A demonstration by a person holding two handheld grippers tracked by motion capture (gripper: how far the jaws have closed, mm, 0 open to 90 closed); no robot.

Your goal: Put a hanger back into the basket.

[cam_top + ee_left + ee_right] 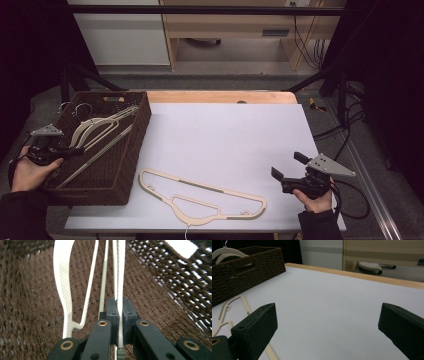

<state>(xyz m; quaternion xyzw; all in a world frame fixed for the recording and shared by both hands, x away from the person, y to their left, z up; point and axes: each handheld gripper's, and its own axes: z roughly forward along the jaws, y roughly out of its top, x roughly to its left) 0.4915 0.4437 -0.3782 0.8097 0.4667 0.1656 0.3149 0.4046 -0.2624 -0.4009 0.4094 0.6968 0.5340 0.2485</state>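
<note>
At the frame's left edge our left gripper (75,150) has its jaws pinched together; at lower right our right gripper (288,166) spreads wide.

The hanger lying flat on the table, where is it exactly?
In the high view the flat hanger lies on the white table near its front edge, just right of the brown wicker basket.

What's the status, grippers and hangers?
Left tongs shut on hanger bar in basket. Right tongs open, empty. Second hanger lies on table, unobstructed.

hangers (97,131) in basket (131,150), table's (225,135) left
</note>
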